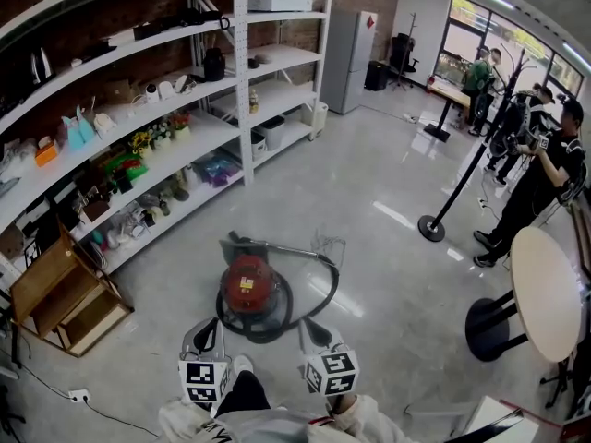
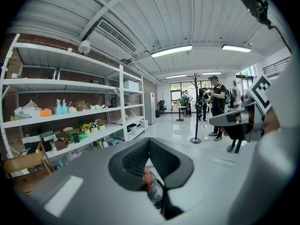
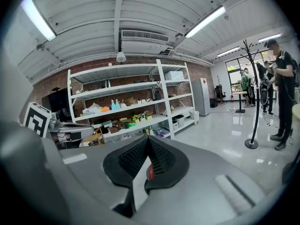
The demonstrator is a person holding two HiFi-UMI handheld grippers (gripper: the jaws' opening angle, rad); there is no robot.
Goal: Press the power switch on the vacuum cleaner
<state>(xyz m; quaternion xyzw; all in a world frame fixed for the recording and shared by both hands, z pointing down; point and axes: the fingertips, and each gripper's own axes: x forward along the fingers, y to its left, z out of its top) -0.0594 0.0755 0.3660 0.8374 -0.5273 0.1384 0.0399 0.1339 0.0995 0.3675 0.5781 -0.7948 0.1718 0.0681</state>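
The vacuum cleaner (image 1: 247, 283) is a round red canister on the grey floor, with its black hose (image 1: 319, 289) looped around it. It sits just ahead of both grippers. My left gripper (image 1: 212, 325) hangs near its left rear side and my right gripper (image 1: 310, 325) near its right rear side, neither touching it. In the left gripper view the left gripper (image 2: 149, 142) has its jaws shut, tips together, nothing held, and a sliver of the vacuum cleaner (image 2: 151, 185) shows below them. The right gripper (image 3: 148, 140) is likewise shut and empty, with a red bit of the vacuum cleaner (image 3: 149, 172) behind.
Long white shelves (image 1: 166, 150) full of small goods run along the left. A wooden crate (image 1: 63, 298) stands at the near left and a floor socket (image 1: 79, 396) lies close by. To the right are a round table (image 1: 547, 293), a pole stand (image 1: 431, 228) and several people (image 1: 540, 187).
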